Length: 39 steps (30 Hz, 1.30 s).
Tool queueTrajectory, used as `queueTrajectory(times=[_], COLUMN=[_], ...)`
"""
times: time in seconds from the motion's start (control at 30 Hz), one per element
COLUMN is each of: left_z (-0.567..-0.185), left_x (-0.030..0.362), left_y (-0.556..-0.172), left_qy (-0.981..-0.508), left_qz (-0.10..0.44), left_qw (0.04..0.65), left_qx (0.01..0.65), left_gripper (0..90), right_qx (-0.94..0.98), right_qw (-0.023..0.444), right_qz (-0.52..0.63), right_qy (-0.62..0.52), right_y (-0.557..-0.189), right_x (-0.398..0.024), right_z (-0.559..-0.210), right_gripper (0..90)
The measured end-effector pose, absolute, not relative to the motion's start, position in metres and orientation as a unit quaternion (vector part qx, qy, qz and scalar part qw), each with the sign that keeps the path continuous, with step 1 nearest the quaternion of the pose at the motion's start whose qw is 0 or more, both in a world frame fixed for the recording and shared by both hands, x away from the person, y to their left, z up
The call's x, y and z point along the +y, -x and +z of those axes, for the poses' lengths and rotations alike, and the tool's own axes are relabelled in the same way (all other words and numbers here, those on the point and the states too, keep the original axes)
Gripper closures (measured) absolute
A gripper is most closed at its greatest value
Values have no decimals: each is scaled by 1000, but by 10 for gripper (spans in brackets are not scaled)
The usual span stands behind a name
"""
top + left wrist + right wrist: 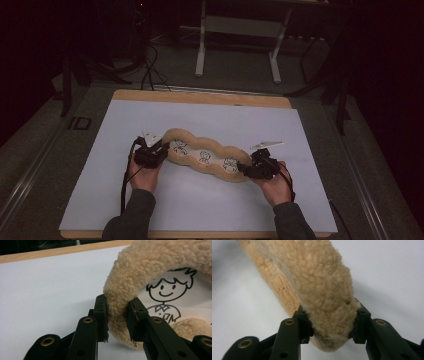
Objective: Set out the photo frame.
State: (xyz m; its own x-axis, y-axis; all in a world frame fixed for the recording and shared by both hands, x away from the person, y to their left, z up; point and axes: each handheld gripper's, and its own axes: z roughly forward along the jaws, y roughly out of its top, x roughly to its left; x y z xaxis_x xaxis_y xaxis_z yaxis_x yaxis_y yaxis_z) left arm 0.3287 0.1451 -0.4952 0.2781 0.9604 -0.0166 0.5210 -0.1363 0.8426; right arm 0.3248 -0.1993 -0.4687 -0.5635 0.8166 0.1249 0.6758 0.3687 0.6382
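Note:
A long tan fleece cushion (205, 157) with lobed edges lies at a slant on the white sheet (215, 120). Its pale inner face carries cartoon figures (170, 290). My left gripper (159, 150) is at the cushion's left end. In the left gripper view its jaws (117, 307) are shut on the thick fleece rim (150, 260), pinching it. My right gripper (246, 169) is at the cushion's right end. In the right gripper view both pads press into the fleece tip (317, 282), which narrows between the jaws (329, 315).
The white sheet covers a wooden table (200, 96) whose bare edge shows at the back. Beyond it stand a white frame with two legs (200, 50) and dark cables (150, 70) on the floor. A cable trails from each gripper along the person's forearms.

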Motion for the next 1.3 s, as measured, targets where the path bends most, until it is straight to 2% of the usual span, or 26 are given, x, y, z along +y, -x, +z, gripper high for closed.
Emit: queueTrajectory(times=[0.27,0.87,1.3], left_z=[-497,-506,-507], left_x=[146,146,146], left_y=[-326,-324,-314], left_qy=[-680,-670,-673], left_qz=[294,285,284], left_qw=[396,407,408], left_qx=[543,552,548], left_gripper=[730,723,719], right_qx=[810,786,786], right_qw=[145,185,186], right_qz=[328,350,356], right_qy=[-465,-474,-469], right_y=[-342,-359,-356], right_x=[-195,-197,-199], right_z=[-467,-473,-475], right_gripper=[549,547,558])
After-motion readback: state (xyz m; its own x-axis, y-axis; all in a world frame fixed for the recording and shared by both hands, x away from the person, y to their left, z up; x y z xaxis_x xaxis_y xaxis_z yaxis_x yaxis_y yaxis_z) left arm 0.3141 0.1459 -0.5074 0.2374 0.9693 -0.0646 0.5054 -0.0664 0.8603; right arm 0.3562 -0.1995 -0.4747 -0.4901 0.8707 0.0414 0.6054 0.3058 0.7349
